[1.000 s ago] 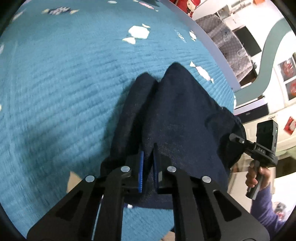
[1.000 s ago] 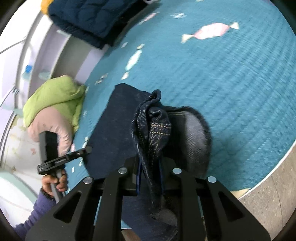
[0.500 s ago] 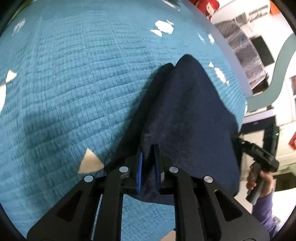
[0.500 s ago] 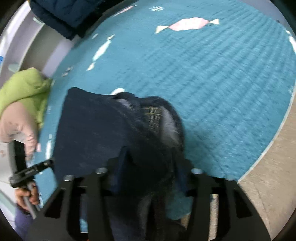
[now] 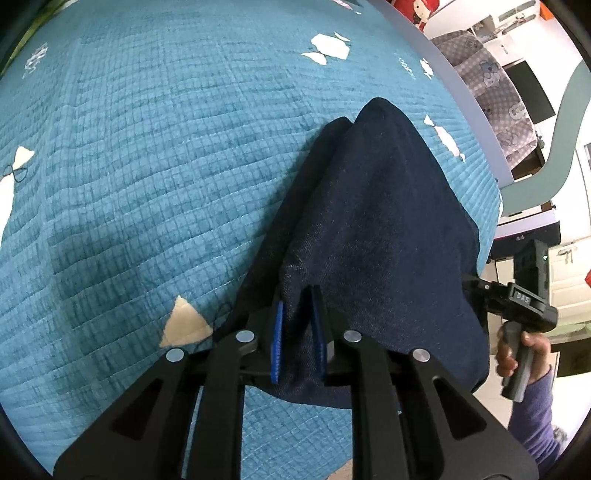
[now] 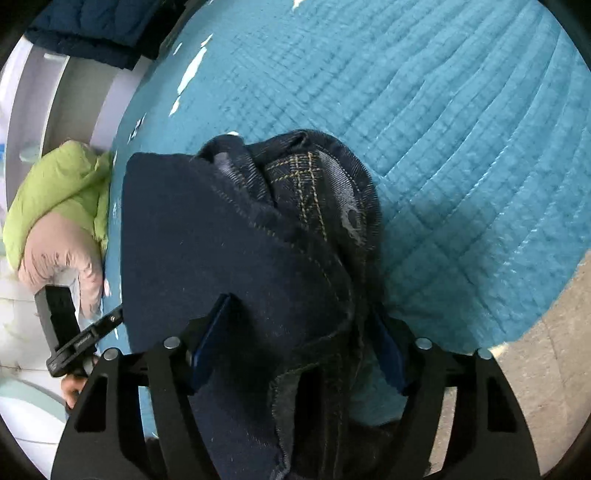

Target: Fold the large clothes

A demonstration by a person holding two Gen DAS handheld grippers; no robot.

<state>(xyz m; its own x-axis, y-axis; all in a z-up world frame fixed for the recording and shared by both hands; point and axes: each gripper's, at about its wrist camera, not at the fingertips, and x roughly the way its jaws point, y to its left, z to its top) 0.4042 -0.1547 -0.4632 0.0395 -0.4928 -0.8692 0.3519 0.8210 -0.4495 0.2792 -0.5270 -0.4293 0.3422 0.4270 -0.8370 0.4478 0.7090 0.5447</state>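
Dark navy jeans [image 5: 376, 221] lie folded on a teal quilted bedspread [image 5: 147, 166]. My left gripper [image 5: 298, 325] is shut on a fold of the denim near the bed's front edge. In the right wrist view the jeans [image 6: 229, 236] show yellow stitching at the bunched waistband. My right gripper [image 6: 295, 339] is open, its blue pads wide apart on either side of the denim, which drapes between them. The right gripper also shows in the left wrist view [image 5: 517, 306], at the jeans' right edge.
A green and pink padded garment [image 6: 59, 214] lies at the bed's left side. A dark blue quilted item [image 6: 92, 29] sits at the far corner. The bed's front edge and bare floor [image 6: 546, 354] are at lower right. A checked chair [image 5: 491, 85] stands beyond the bed.
My right gripper has opened and let go of the bunched waistband, which now rests lower on the bed. My left gripper stays shut on the denim and has moved lower over the quilt.
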